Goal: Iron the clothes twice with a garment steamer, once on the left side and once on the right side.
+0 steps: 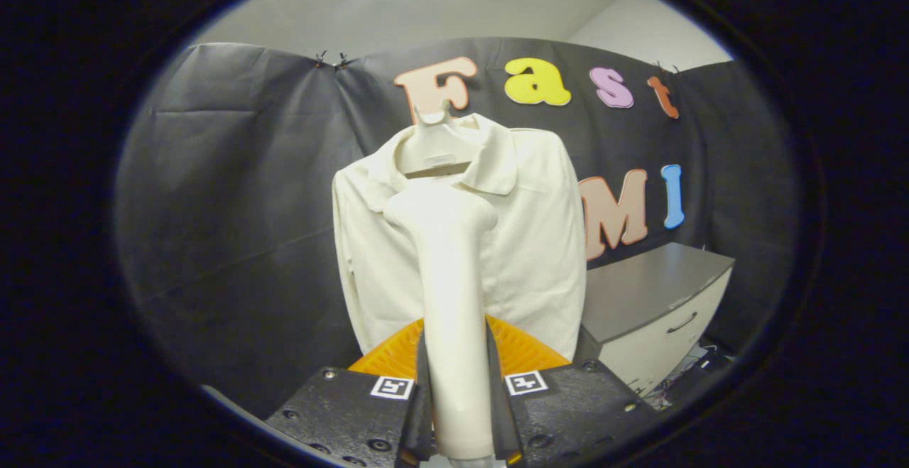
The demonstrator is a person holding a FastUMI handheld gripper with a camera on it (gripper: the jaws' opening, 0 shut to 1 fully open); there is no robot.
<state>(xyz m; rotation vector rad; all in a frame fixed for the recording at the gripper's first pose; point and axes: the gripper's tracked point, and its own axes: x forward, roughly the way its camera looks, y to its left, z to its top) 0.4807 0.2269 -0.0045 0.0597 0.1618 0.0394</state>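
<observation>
The gripper [458, 390] is clenched on the garment steamer [451, 290], whose head sits before the hanging shirt [532, 241], below its collar. Risk: the smooth handle may twist between both fingers during either of the 2 passes.

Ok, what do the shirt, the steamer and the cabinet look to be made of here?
The shirt looks like soft matte cream fabric, probably a cotton knit: it drapes and creases on its hanger. The steamer, clamped between the fingers of the gripper, looks like smooth moulded plastic with a faint sheen. The cabinet seems to be matte grey laminate or painted metal; which one is unclear.
</observation>
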